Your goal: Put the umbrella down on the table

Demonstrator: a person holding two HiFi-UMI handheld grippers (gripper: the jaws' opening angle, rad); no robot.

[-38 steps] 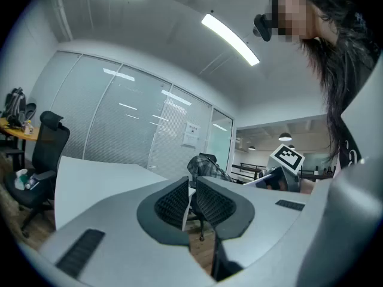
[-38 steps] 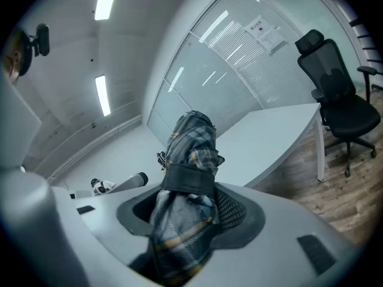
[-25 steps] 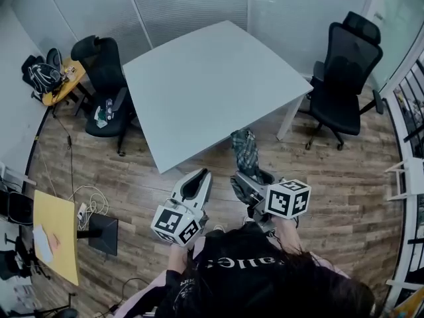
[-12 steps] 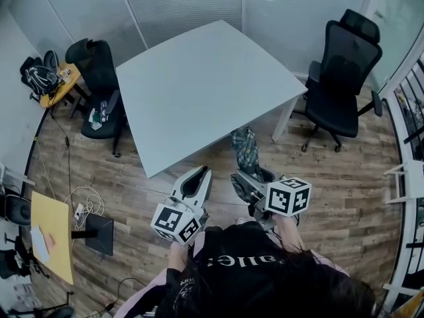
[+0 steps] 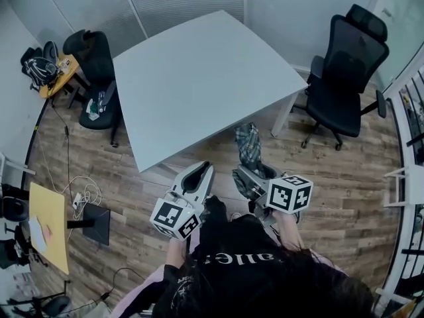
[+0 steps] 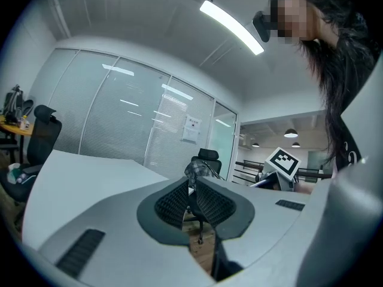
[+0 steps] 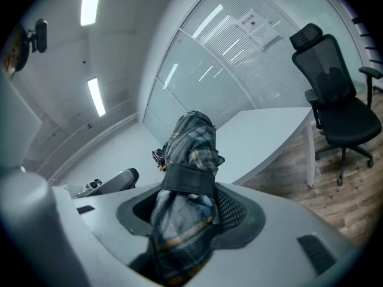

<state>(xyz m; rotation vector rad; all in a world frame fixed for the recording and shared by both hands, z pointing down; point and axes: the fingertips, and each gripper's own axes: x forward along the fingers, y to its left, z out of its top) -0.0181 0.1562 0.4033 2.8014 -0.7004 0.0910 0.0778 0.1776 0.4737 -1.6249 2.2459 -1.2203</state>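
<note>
A folded plaid umbrella sticks forward out of my right gripper, which is shut on it, just short of the near edge of the white table. In the right gripper view the umbrella, bound by a dark strap, fills the gap between the pads of the right gripper, with the table beyond it. My left gripper hangs beside it on the left, level with it and empty. In the left gripper view, the left gripper has its pads together over the table.
A black office chair stands right of the table and another to its left with small items on the seat. A yellow side desk carries a backpack. Cables and a yellow board lie lower left. A white rack lines the right edge.
Both grippers have moved forward together toward the table, whose near edge now lies closer to them. The umbrella stays in the right gripper and the left stays shut.
</note>
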